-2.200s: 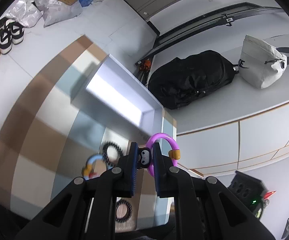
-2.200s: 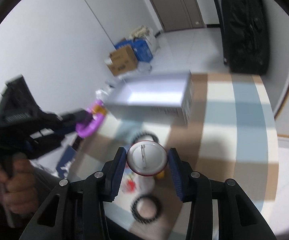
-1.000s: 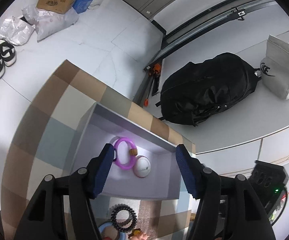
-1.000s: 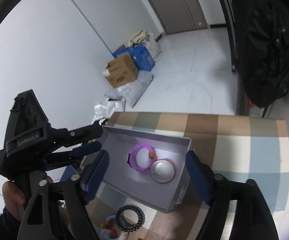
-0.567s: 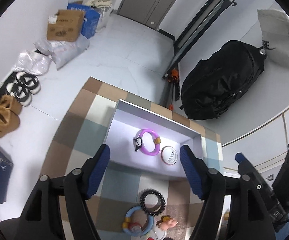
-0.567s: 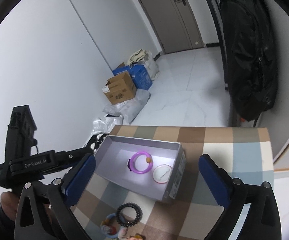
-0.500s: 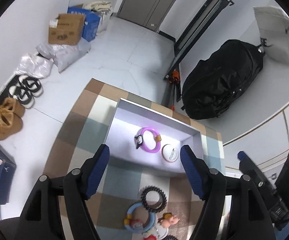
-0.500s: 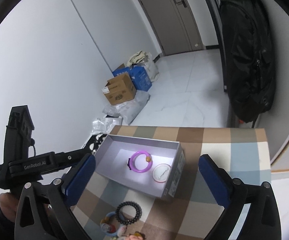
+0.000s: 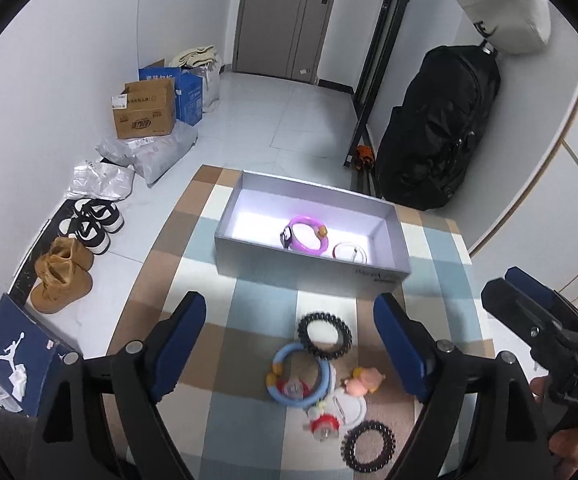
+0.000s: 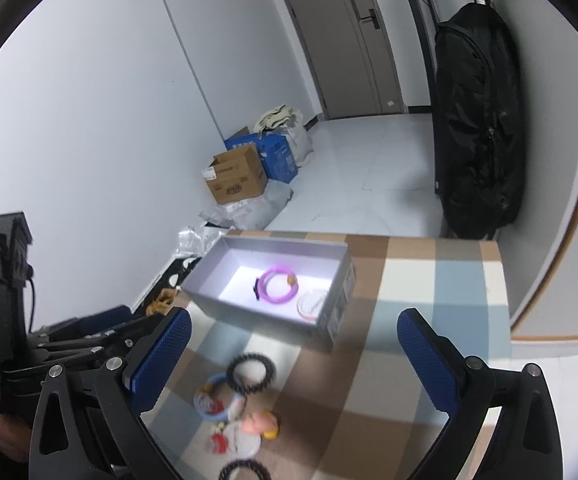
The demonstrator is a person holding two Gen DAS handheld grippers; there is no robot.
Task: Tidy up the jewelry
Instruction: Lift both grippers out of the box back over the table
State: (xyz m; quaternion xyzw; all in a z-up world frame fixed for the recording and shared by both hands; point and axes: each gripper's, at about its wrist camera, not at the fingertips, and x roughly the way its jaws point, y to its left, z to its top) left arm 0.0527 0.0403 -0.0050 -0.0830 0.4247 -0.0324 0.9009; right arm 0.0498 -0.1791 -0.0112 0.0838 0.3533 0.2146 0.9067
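A grey open box [image 9: 309,268] [image 10: 331,322] stands at the far end of a checkered table. In it lie a purple bracelet [image 9: 307,236] [image 10: 277,285] and a round white badge [image 9: 349,252] [image 10: 312,303]. On the table near me lie a black spiral hair tie [image 9: 324,335] [image 10: 251,372], a blue bracelet [image 9: 299,376] [image 10: 219,396], a pink charm [image 9: 363,380], a red-and-white badge [image 9: 335,414] and a second black hair tie [image 9: 368,446]. My left gripper [image 9: 295,342] is open and empty above the loose pieces. My right gripper [image 10: 295,356] is open and empty too.
The checkered tablecloth [image 9: 225,360] ends at a white tiled floor. Shoes [image 9: 89,220], cardboard boxes [image 9: 145,110] and bags lie left of the table. A black backpack [image 9: 437,128] hangs on a rack at the right. My right gripper shows at the left wrist view's right edge [image 9: 545,336].
Both grippers put the purple bracelet and the badge into the box, opened, then drew back and up. The loose pieces on the table have come into view below them.
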